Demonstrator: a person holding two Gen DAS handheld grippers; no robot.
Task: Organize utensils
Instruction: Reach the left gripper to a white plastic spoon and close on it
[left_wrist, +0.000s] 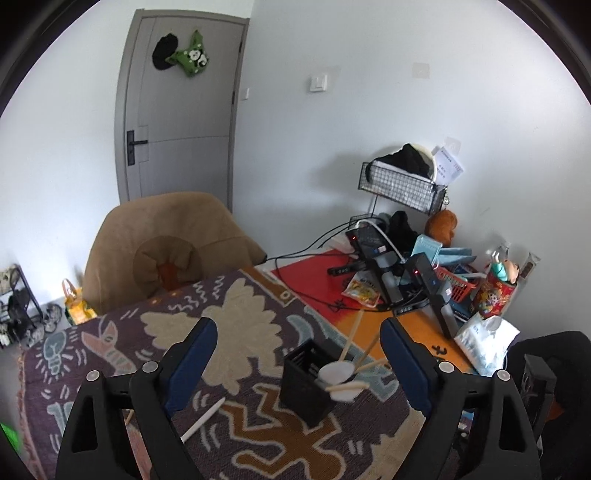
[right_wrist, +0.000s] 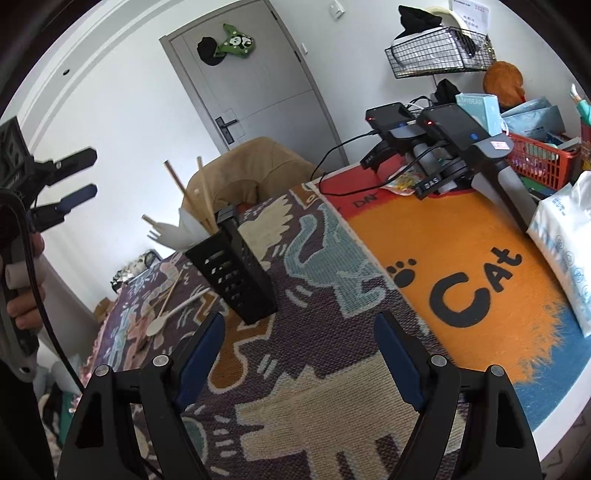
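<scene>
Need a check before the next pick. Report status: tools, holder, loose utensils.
Left tool open, empty; right tool open, empty. Black holder upright, chopsticks and white spoons inside. White spoon and stick loose on the mat. Nothing blocking.

Both wrist cameras look forward and downward past their own claws across the patterned table (left_wrist: 258, 317). They share the black utensil holder (left_wrist: 308, 384), seen near from opposite sides, and the grey door (right_wrist: 258, 92) beyond.
</scene>
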